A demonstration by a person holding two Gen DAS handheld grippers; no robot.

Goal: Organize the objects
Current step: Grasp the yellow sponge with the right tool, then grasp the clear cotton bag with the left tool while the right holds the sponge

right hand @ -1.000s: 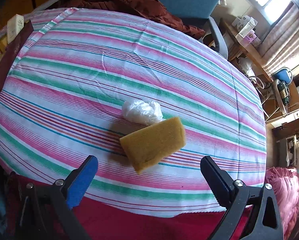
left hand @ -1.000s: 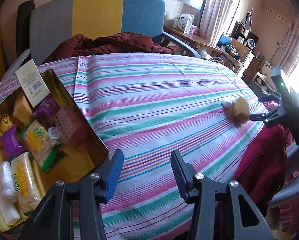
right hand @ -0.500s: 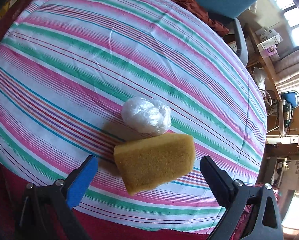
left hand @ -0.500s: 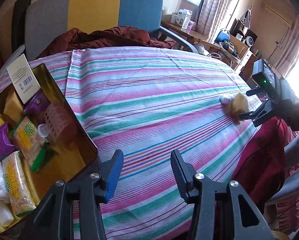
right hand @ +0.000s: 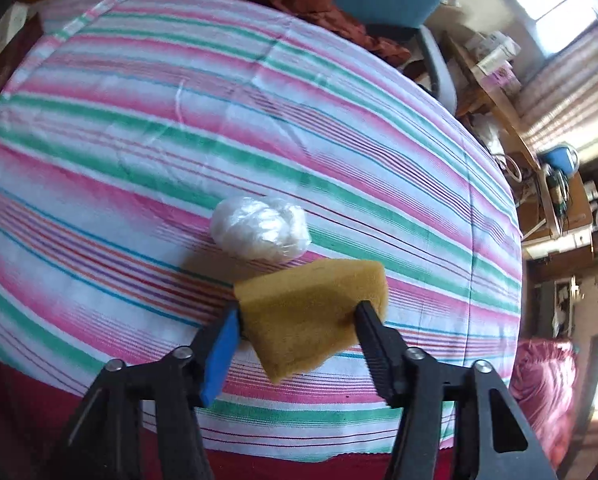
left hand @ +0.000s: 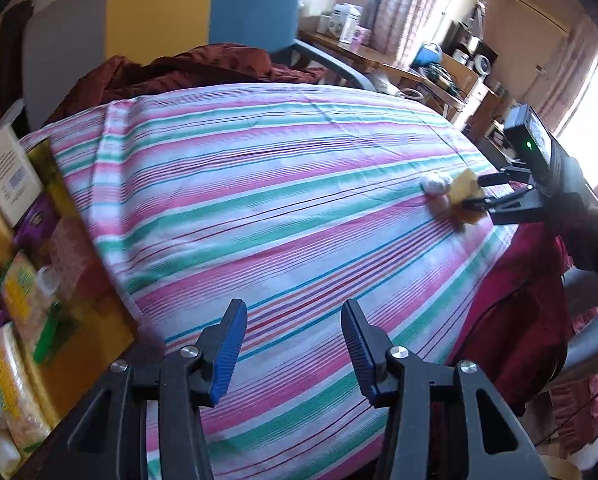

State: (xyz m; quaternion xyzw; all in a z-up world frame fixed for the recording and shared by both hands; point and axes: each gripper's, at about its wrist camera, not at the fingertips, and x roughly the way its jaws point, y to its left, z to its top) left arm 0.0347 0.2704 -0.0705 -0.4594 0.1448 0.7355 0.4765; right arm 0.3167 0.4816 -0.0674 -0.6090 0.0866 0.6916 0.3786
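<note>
Mostly stowed in box (left hand: 71, 216) left of empty, parted left claw (left hand: 289, 344). Outstanding — sponge (right hand: 311, 312) in closing right claw (right hand: 299, 320); white bundle (right hand: 261, 232) just beyond.

bare striped cloth (left hand: 283, 184) beside box (left hand: 59, 184)

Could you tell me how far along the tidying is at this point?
Done: several packets already sit in the gold box. In hand: the right gripper is closing on the yellow sponge, its pads against both sides. Left: carrying the sponge to the box, then the white plastic bundle on the striped cloth. The left gripper is empty.
</note>
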